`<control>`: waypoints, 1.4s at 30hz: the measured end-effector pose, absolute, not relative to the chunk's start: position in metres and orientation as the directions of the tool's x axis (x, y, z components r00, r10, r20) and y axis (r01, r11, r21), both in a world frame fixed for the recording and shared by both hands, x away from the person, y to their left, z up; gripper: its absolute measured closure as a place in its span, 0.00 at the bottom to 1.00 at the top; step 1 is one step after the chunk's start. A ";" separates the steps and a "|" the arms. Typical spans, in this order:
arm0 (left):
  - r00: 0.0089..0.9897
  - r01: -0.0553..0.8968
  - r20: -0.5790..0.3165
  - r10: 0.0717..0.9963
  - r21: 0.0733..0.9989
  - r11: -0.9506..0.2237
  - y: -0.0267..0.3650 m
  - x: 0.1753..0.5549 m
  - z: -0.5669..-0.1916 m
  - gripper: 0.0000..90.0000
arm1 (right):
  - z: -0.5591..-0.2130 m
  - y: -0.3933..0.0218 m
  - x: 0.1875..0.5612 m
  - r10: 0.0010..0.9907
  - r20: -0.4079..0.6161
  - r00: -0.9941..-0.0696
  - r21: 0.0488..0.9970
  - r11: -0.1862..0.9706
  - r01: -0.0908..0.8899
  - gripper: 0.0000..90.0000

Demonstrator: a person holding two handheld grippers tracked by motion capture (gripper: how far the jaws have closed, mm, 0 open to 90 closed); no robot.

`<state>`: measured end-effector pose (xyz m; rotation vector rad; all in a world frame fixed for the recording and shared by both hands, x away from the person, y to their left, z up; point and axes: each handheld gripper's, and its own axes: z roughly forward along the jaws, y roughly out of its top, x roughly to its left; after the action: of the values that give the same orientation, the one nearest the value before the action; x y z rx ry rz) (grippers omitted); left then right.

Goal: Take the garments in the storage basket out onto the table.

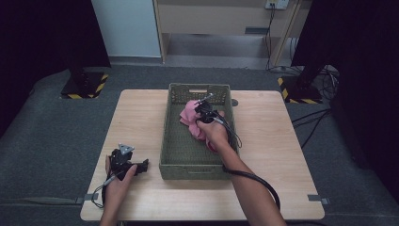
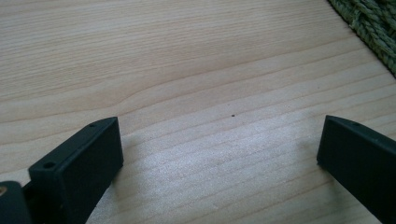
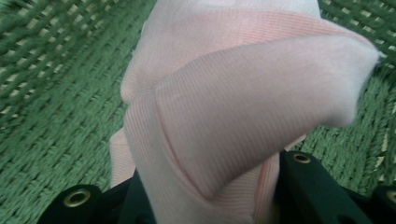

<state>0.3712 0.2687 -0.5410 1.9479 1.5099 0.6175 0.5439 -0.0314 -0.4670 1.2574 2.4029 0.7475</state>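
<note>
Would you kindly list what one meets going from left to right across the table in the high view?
Left gripper → green woven basket → pink cloth → right gripper, inside the basket → bare table.

Room dim at 9 and 3 o'clock; table evenly lit. Pink cloth soft, washed out; basket weave blurred at 9.

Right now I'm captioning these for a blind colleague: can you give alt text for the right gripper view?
A bunched pink cloth rises between the two black jaws of the right hand-held gripper, which are closed on its lower folds. Behind it lies the woven green basket, slightly blurred.
</note>
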 end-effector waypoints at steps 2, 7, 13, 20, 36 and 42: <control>0.248 0.694 0.004 0.969 0.697 -0.180 0.269 0.371 -0.541 0.00 | -0.462 -0.032 0.541 0.825 -0.045 -0.564 0.598 0.474 0.646 0.74; 0.248 0.694 0.004 0.969 0.697 -0.181 0.269 0.371 -0.541 0.00 | -0.449 -0.036 0.531 0.810 -0.052 -0.584 0.624 0.483 0.615 0.75; 0.248 0.694 0.004 0.969 0.697 -0.180 0.269 0.371 -0.541 0.00 | -0.434 -0.041 0.522 0.797 -0.053 -0.602 0.650 0.485 0.584 0.75; 0.248 0.694 0.004 0.969 0.697 -0.180 0.269 0.371 -0.541 0.00 | -0.421 -0.045 0.513 0.781 -0.054 -0.622 0.665 0.493 0.560 0.75; 0.248 0.694 0.004 0.969 0.697 -0.181 0.269 0.371 -0.541 0.00 | -0.397 -0.061 0.499 0.765 -0.053 -0.642 0.700 0.487 0.522 0.75; 0.248 0.694 0.004 0.969 0.697 -0.181 0.269 0.371 -0.541 0.00 | -0.389 -0.067 0.493 0.759 -0.058 -0.648 0.711 0.487 0.507 0.75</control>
<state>0.3713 0.2687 -0.5410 1.9481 1.5099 0.6174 0.4933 -0.0670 -0.3887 1.0593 2.3724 0.9549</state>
